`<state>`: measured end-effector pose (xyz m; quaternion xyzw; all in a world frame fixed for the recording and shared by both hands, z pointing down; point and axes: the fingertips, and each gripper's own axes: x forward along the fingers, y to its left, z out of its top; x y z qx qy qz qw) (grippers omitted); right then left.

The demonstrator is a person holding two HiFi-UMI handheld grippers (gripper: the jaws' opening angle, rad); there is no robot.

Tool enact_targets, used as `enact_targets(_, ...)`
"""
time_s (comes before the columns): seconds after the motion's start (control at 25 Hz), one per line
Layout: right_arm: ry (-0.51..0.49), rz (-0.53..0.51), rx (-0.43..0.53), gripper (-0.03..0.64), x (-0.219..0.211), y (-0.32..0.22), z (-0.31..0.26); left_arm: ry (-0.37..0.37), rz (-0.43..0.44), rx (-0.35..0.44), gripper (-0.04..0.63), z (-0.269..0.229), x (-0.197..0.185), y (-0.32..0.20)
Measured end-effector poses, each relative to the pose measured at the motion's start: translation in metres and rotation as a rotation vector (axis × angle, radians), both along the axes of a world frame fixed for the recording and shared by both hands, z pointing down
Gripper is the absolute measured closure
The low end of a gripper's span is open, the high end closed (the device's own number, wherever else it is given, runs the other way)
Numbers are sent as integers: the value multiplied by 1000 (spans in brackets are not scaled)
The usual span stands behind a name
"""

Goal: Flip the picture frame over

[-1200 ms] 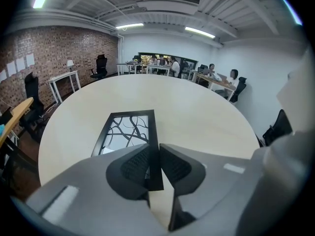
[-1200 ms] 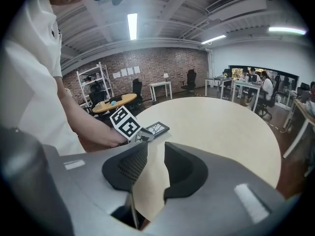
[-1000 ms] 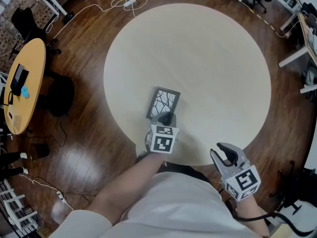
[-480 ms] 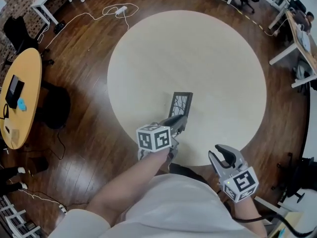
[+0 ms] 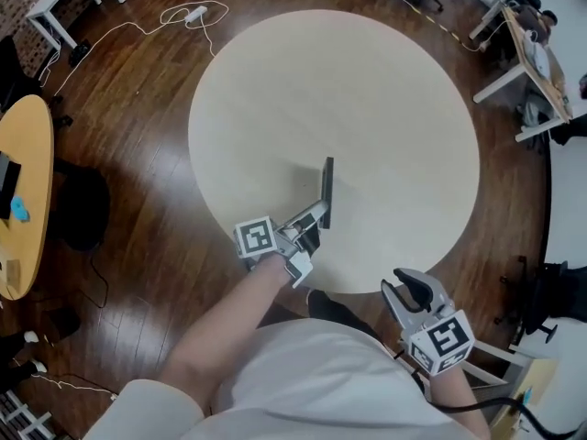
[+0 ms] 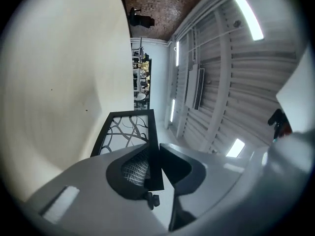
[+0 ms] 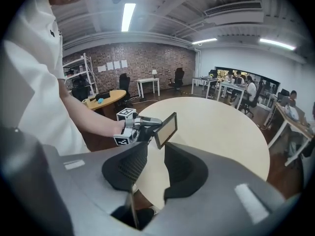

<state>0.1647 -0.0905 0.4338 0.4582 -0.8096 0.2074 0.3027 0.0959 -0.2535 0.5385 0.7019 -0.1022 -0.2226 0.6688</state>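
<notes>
The black picture frame (image 5: 326, 191) stands on its edge above the round cream table (image 5: 385, 99), so the head view shows only its thin side. My left gripper (image 5: 316, 214) is shut on the frame's near edge and rolled onto its side. In the left gripper view the frame (image 6: 129, 135), with a curling line pattern, is clamped between the jaws of the left gripper (image 6: 156, 155). My right gripper (image 5: 406, 288) hovers open and holds nothing, off the table's near edge. From the right gripper view the frame's plain back (image 7: 167, 128) faces me beyond the open right gripper (image 7: 153, 167).
A yellow round side table (image 5: 20, 200) stands on the wooden floor at the left. White cables (image 5: 183, 15) lie on the floor at the back left. Desks and chairs (image 5: 514, 44) stand at the right. My white-sleeved body (image 5: 303, 383) fills the bottom.
The frame lay flat on the table and now stands on its edge, lifted and rolled by my left gripper. My right gripper has shifted only slightly near the table's edge.
</notes>
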Motion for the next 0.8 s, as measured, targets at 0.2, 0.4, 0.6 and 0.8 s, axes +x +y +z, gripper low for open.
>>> enact_targets(0.2,24,52,-19,505,-7,8,-1,91,24,-65,531,11,-11,1)
enact_targets(0.4,29,81,-35,505,-21,13,0,150,57,-64,529,15,-25,-1)
enact_targets(0.6,31,105,-45,505,-25,14,1,157,102,-44,525,18,-32,-2)
enact_targets(0.8,29,117,-42,505,-34,10,2,127,134,-17,525,24,-42,-4)
